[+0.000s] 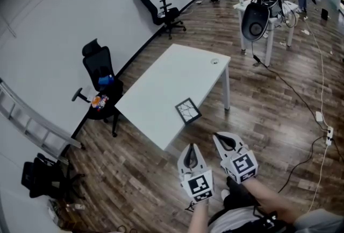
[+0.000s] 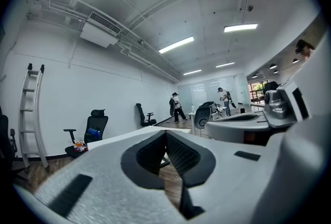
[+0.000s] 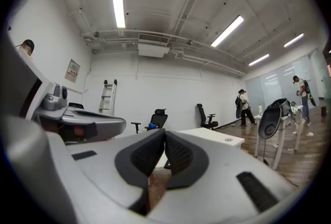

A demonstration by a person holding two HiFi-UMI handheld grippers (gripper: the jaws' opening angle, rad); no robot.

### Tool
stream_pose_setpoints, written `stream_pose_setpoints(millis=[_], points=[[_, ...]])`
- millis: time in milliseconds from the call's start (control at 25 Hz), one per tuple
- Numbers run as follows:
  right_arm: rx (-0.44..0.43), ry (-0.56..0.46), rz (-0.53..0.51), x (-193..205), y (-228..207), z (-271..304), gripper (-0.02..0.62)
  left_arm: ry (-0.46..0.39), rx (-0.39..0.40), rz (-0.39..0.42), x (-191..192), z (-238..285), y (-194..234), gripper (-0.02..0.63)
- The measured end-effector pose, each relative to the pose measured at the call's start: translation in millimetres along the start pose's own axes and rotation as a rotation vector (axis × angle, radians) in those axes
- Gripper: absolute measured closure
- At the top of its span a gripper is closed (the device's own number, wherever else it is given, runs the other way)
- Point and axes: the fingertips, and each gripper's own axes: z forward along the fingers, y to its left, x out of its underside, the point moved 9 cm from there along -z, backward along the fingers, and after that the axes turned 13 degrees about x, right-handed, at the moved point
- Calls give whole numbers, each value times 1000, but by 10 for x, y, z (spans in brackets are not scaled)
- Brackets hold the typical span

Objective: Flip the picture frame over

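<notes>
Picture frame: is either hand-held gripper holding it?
No, the picture frame lies on the white table, while the left hand-held gripper and right hand-held gripper are shut and empty, short of it.

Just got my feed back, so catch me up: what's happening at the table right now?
A person holds the left gripper and the right gripper side by side, short of the white table. Both have their jaws shut with nothing between them. The picture frame lies flat near the table's closest edge, untouched, so the flip has not begun.
</notes>
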Motion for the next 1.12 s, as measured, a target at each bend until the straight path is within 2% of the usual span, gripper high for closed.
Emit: stream_pose_setpoints(millis=[240, 640, 800, 1120], points=[[-30, 21, 24, 30, -52, 435, 591, 31, -25, 9, 29, 313, 237, 603], [-102, 70, 6, 83, -389, 1594, 591, 69, -87, -15, 4, 1322, 716, 603], [-135, 75, -21, 135, -585, 2024, 591, 71, -133, -57, 48, 1678, 871, 604], [-183, 143, 21, 309, -785, 2621, 591, 174, -207, -66, 261, 2039, 1100, 603]])
